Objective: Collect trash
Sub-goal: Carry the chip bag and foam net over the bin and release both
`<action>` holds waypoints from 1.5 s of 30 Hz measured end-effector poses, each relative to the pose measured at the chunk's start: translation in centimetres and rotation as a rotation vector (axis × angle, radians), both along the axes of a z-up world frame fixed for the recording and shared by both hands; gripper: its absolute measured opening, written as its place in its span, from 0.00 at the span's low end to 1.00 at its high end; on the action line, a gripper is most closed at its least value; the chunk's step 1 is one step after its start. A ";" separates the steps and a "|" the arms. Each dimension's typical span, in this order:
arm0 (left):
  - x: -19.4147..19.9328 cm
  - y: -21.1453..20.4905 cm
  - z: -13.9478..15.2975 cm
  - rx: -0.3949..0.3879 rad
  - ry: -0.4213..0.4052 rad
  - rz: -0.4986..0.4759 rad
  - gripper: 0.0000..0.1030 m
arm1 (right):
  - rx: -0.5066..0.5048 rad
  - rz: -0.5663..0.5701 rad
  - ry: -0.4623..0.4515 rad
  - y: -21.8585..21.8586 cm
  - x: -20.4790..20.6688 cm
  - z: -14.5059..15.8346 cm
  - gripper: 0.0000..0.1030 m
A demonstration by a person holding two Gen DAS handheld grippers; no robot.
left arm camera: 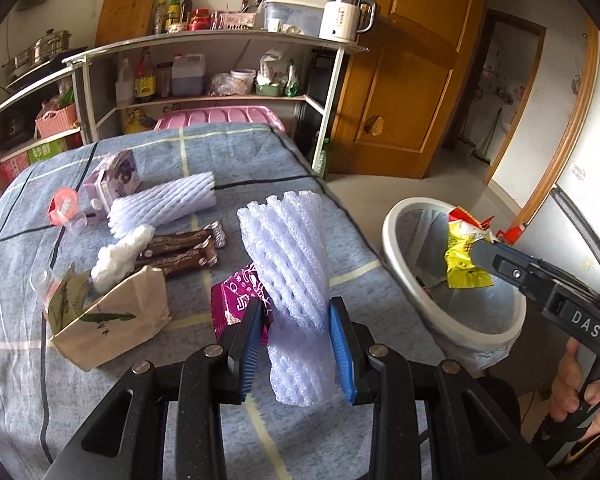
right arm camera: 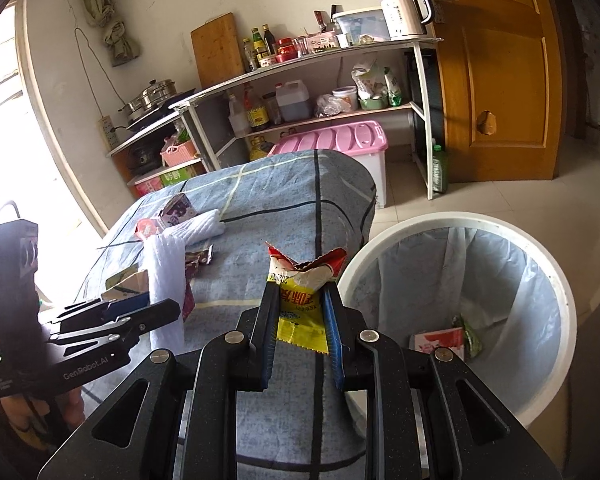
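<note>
My left gripper [left arm camera: 296,312] is shut on a white foam fruit net [left arm camera: 288,248], lifted above the blue checked table [left arm camera: 228,148]. Over the white trash bin [left arm camera: 396,248] beside the table, my right gripper [right arm camera: 300,300] is shut on a crumpled yellow and red snack wrapper [right arm camera: 302,292]; the same wrapper [left arm camera: 466,256] shows in the left wrist view over the bin's mouth. In the right wrist view the bin [right arm camera: 556,272] is lined with a clear bag and holds a few wrappers. The left gripper [right arm camera: 140,304] with its foam net [right arm camera: 166,276] stands at the left.
On the table lie a second foam net [left arm camera: 164,204], brown sachets [left arm camera: 188,248], a purple wrapper [left arm camera: 236,300], a torn paper bag [left arm camera: 112,320], crumpled tissue [left arm camera: 120,252], a purple carton [left arm camera: 116,176] and a red lid [left arm camera: 62,206]. Kitchen shelves [left arm camera: 220,40], a pink bin [right arm camera: 332,140] and a wooden door [right arm camera: 496,72] stand behind.
</note>
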State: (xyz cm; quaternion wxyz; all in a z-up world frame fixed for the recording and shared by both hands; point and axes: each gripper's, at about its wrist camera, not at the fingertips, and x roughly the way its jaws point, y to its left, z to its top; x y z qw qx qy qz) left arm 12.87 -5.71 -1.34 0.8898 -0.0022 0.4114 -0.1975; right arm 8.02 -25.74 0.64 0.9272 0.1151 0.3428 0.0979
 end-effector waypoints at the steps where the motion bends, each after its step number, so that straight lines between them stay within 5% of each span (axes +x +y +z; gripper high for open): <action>1: 0.1 0.3 -0.3 0.004 0.014 -0.002 0.33 | 0.004 0.008 0.001 0.3 0.1 -0.1 0.22; 9: -1.2 1.9 0.1 0.011 -0.033 0.045 0.57 | 0.001 0.026 0.004 0.9 0.1 -0.4 0.22; 23: -2.6 -2.5 -0.3 0.038 -0.068 -0.051 0.58 | 0.015 0.005 0.018 -0.1 -0.1 -1.0 0.22; 32: -0.5 -4.2 -2.3 0.030 0.001 -0.070 0.58 | 0.020 0.001 0.029 -0.2 0.1 -1.2 0.22; 35: -0.1 -5.1 -2.8 0.067 0.006 -0.071 0.53 | 0.024 -0.001 0.029 -0.2 0.2 -1.3 0.22; 39: 0.0 -5.6 -3.4 0.062 0.031 -0.092 0.31 | 0.022 -0.004 0.029 -0.3 0.2 -1.3 0.22; 45: -0.4 -5.4 -2.7 0.045 0.011 -0.085 0.29 | 0.020 -0.016 0.026 -1.0 0.0 -1.3 0.22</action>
